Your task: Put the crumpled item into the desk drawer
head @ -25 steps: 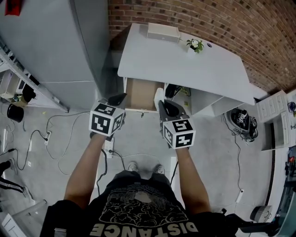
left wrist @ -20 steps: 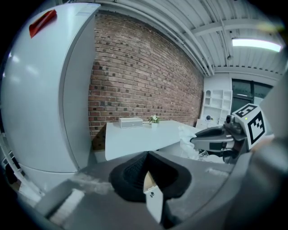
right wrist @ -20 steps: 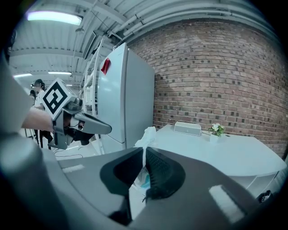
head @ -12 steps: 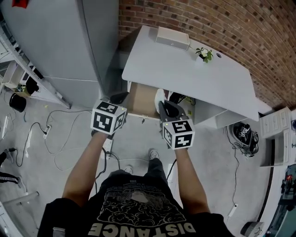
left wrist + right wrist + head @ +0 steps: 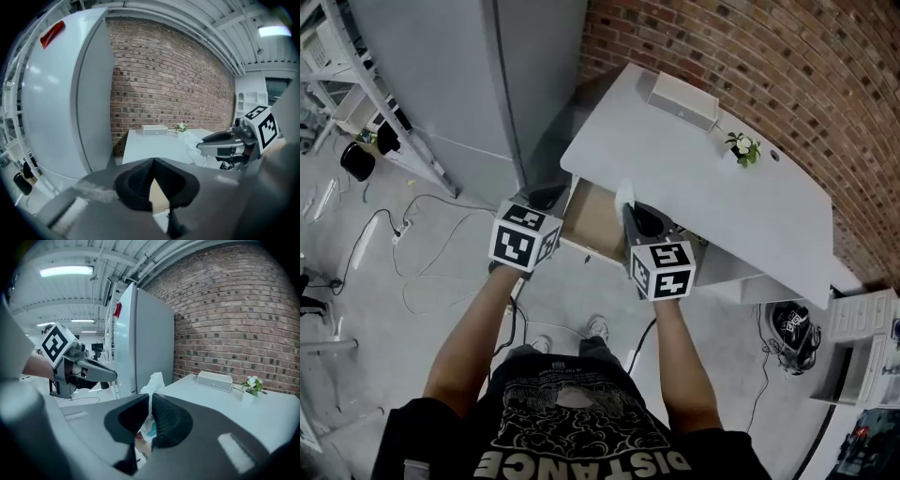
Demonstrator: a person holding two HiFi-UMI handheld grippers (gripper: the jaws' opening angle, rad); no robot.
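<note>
Seen from the head view, a person in a black printed T-shirt (image 5: pixel 572 427) is standing on a grey concrete floor (image 5: pixel 422 281) and holding both forearms out forward, roughly parallel, elbows close to the body. Each hand is gripping a handheld gripper topped by a marker cube, and both tools are pointing ahead and tilting slightly downward towards a desk.

The left gripper (image 5: pixel 542 199) is hovering at the near left corner of the open desk drawer (image 5: pixel 592 217). In the left gripper view, its dark jaws are meeting at the tips with nothing between them; only the tan drawer is showing through the gap beneath.

The right gripper (image 5: pixel 630 210) is sitting level with the left one and a little apart from it, over the drawer's right part. Its jaws are clenching a crumpled white item (image 5: pixel 624 192), apparently tissue or paper. In the right gripper view, the crumpled white item (image 5: pixel 154 380) is sticking up above the pinched jaw tips and hanging below them.

The drawer is standing pulled out from under the white desk (image 5: pixel 703 178), showing its brown inside. Further back on the desktop, a pale rectangular box (image 5: pixel 682 100) is lying near the far edge and a small potted plant (image 5: pixel 742 147) is standing to its right. A large grey cabinet (image 5: pixel 487 84) is rising to the left of the desk, and a red brick wall (image 5: pixel 769 66) is running behind.
</note>
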